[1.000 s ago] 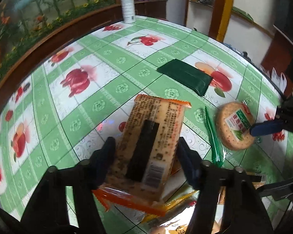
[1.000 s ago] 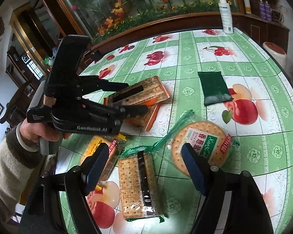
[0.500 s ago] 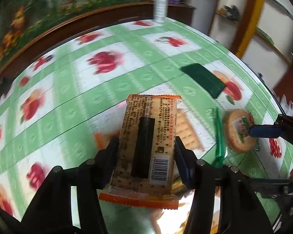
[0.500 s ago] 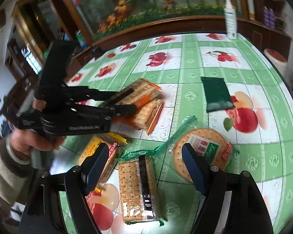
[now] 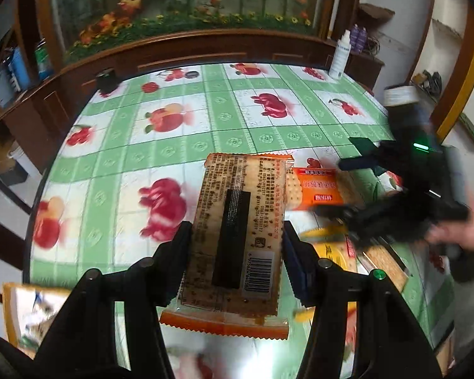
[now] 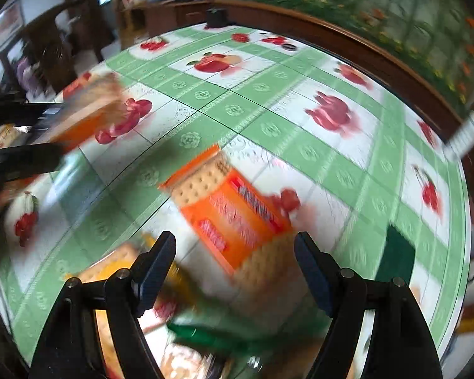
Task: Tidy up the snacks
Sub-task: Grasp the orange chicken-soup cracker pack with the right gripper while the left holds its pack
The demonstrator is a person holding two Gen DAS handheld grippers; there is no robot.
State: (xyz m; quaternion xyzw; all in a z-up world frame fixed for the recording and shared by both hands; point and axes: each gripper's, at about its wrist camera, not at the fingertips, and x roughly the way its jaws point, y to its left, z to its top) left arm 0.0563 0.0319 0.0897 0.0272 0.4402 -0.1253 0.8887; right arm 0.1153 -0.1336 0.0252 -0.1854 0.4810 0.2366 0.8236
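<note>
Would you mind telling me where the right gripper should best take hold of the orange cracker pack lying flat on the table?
Grip the orange cracker pack across its narrow width, near the middle, coming down from above. It lies flat on the tablecloth, long and thin, so the open right gripper probably spans its long edges. The crimped ends would likely slip.

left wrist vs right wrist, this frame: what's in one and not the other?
Left wrist only: the barcode and black stripe on the cracker pack clamped in the left gripper, a white bottle at the table's far edge, and the hand holding the right gripper.

Right wrist only: the right gripper seen from behind, open and empty above the blurred snacks.

Both: the green fruit-print tablecloth, the orange cracker pack lying on it, and the dark green pouch.
</note>
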